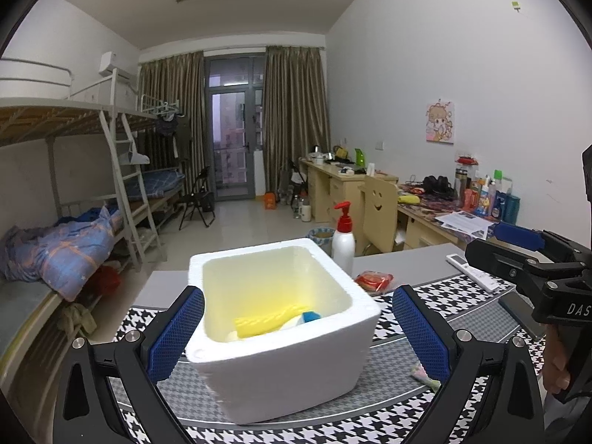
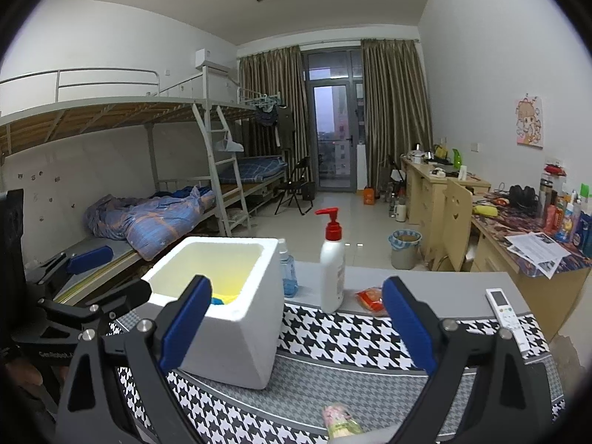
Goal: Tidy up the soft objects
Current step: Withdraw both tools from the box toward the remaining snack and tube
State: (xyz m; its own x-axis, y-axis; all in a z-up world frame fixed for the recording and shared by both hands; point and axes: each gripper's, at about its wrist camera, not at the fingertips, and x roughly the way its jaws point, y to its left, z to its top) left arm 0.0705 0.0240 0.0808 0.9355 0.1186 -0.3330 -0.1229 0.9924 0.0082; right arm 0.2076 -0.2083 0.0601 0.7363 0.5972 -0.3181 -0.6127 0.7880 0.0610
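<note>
A white foam box [image 1: 281, 336] stands on the houndstooth mat [image 1: 462, 296]. Inside it lie a yellow sponge [image 1: 264, 323] and a blue soft item [image 1: 310, 316]. My left gripper [image 1: 298, 336] is open and empty, its blue pads on either side of the box. My right gripper [image 2: 296, 329] is open and empty, right of the box [image 2: 229, 307] and above the mat [image 2: 347, 336]. A pale pink-green soft item [image 2: 338, 420] lies on the mat below the right gripper; it also shows in the left wrist view [image 1: 423, 373]. The right gripper also shows in the left view at the right edge [image 1: 525, 262].
A white pump bottle with a red top [image 2: 332, 270] stands behind the mat. A red-orange packet [image 2: 372, 298] lies beside it. A white remote [image 2: 507, 318] lies at the right. A blue-tinted bottle [image 2: 288, 270] stands behind the box. Bunk beds and desks fill the room beyond.
</note>
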